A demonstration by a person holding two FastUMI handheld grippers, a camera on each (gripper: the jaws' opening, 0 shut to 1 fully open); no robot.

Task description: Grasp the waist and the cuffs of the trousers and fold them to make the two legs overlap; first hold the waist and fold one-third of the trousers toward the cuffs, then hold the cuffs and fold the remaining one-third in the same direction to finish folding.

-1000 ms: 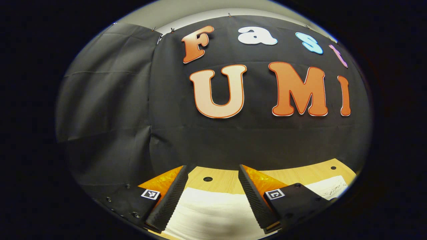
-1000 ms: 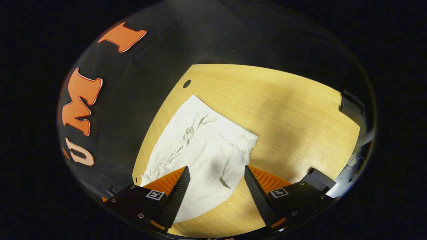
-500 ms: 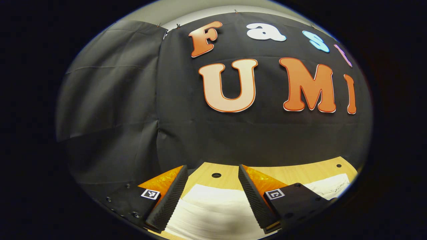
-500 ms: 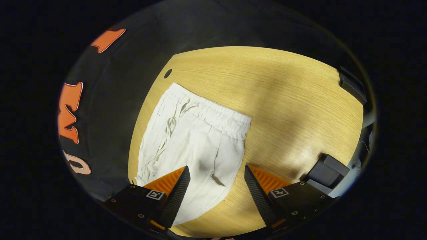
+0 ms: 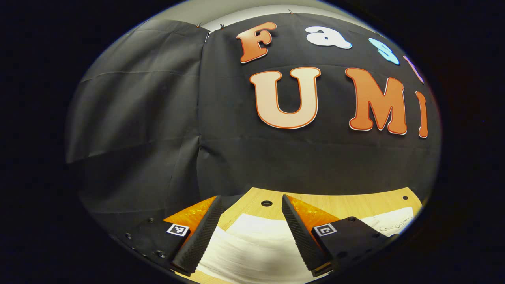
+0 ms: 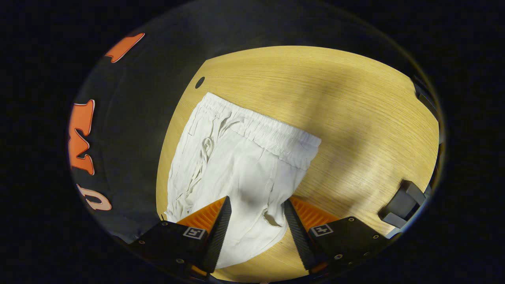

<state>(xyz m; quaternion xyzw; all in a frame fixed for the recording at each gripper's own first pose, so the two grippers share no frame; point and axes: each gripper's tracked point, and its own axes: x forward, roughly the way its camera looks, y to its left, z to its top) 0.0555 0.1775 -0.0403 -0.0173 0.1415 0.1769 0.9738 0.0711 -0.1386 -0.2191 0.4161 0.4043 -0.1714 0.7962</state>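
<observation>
In the right gripper view, the white trousers (image 6: 236, 165) lie flat on the wooden surface (image 6: 355, 114), waistband across the frame's centre, drawstring at centre left. The right tool (image 6: 254, 221) hangs open at the bottom of the frame, fingers apart above the fabric. In the left gripper view, the left tool (image 5: 248, 228) is also open at bottom centre, white cloth between its fingers.

The right hand-held gripper (image 6: 254, 205) has neared the trousers (image 6: 240, 161).
</observation>
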